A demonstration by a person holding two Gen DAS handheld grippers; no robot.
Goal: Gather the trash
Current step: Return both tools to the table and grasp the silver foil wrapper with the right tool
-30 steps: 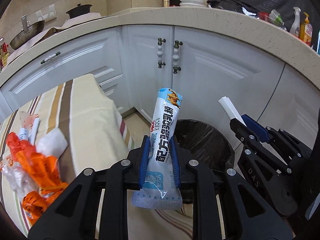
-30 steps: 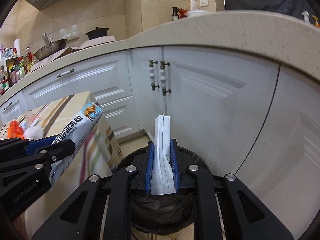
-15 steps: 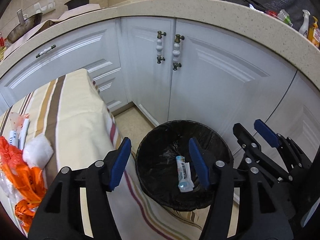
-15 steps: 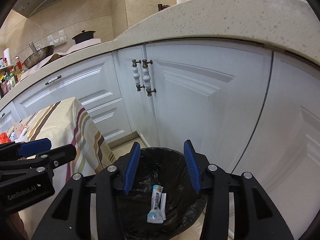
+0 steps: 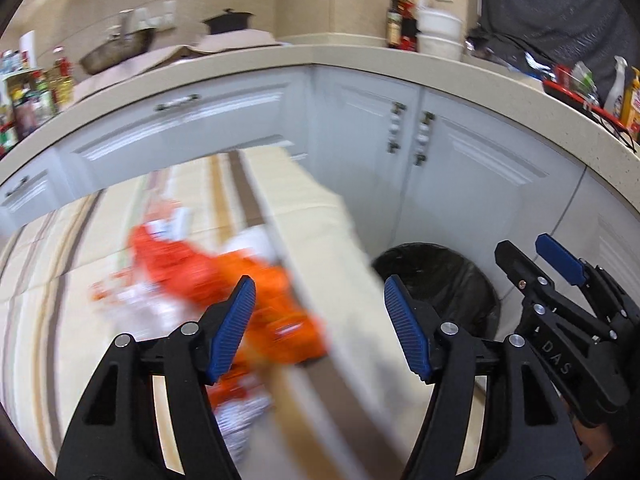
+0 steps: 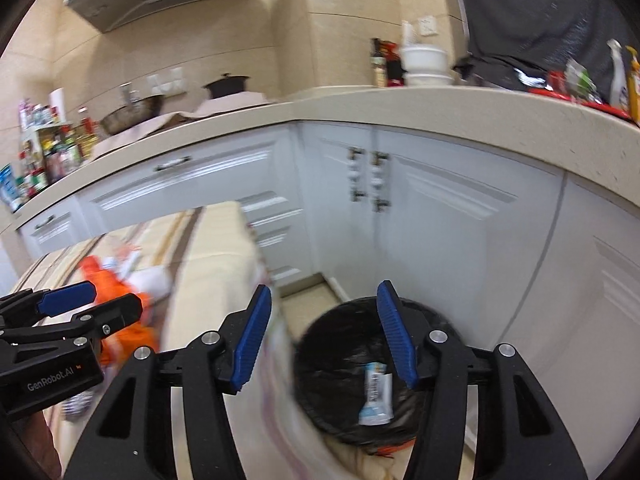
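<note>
Both tongs, left gripper (image 5: 320, 328) and right gripper (image 6: 324, 334), have just been opening and stand empty, while the pale-blue wrapper (image 6: 375, 394) lies inside the black-lined bin (image 6: 320, 344), long axis pointing away from the camera.

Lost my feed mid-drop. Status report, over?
Left gripper, right gripper open, just widened, empty. Packet in bin. Orange wrappers on table. Path clear.

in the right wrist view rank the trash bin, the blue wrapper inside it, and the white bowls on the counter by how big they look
1. Trash bin, clearly largest.
2 and 3. White bowls and blue wrapper look about alike; the bowls are farther away, so I won't rank them.
</note>
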